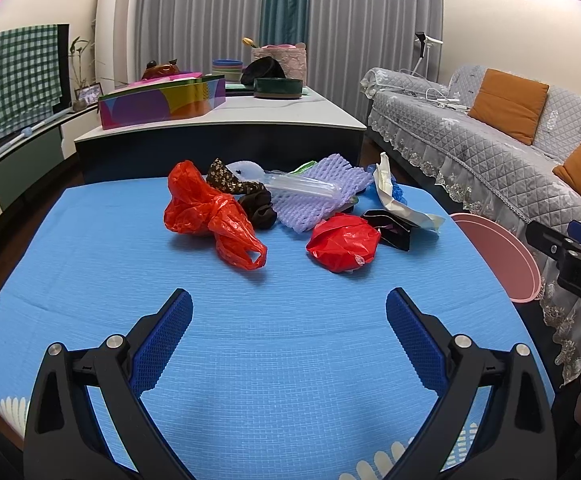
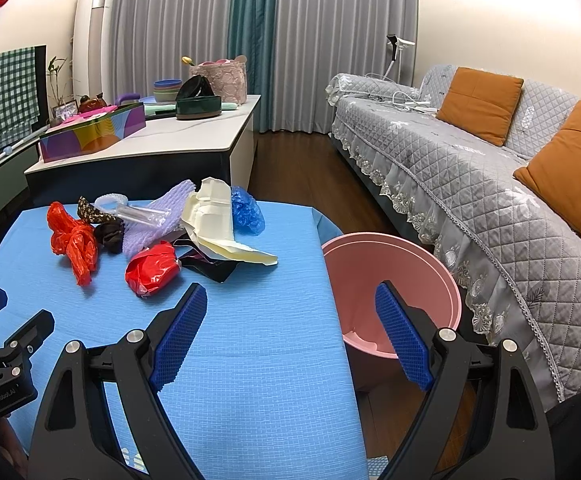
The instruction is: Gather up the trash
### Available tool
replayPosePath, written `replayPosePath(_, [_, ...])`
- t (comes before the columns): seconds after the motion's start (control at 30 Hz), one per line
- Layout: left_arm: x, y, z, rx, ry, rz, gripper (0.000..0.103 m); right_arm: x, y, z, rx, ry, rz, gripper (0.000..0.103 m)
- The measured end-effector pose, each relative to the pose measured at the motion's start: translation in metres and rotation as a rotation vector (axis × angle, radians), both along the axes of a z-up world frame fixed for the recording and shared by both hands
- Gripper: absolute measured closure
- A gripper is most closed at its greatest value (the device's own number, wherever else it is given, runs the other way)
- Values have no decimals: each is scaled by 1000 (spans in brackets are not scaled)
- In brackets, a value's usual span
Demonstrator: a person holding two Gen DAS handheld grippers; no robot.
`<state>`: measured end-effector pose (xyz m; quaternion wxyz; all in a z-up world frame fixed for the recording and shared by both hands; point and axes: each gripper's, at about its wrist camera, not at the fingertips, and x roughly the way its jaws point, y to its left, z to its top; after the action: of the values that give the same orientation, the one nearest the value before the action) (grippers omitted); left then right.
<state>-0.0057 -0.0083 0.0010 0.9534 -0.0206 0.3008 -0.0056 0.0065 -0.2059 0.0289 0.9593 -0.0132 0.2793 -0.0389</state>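
Trash pile (image 1: 286,212) beyond open left gripper (image 1: 289,300), untouched

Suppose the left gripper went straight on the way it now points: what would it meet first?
Probably the blue tablecloth: the open left gripper points down at bare cloth short of the trash. Skimming on, it would likely reach the red wrapper ball or the red plastic bag; depth is unclear.

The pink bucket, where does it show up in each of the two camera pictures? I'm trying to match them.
Left wrist view: the pink bucket is at the right edge, only part of its rim showing beyond the blue table.
Right wrist view: the pink bucket sits right of centre, its open mouth fully visible beside the table.
Shared landmark: the tight red bag bundle on the table.
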Motion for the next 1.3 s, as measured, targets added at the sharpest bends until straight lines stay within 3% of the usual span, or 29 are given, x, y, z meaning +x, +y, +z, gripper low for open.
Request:
replayPosePath(0.4, [0, -1, 0, -1, 0, -2, 9, 0, 0, 0, 1, 0, 0, 20])
replayPosePath(0.8, [1, -5, -2, 0, 4, -7, 9, 3, 5, 0, 25, 4, 18, 31])
replayPosePath(1.07, [5, -2, -6, -8, 15, -1, 15, 9, -5, -1, 68, 11, -2, 39])
replayPosePath(1.3, [11, 3, -10, -11, 26, 9, 24, 15, -7, -3, 106, 13, 17, 52])
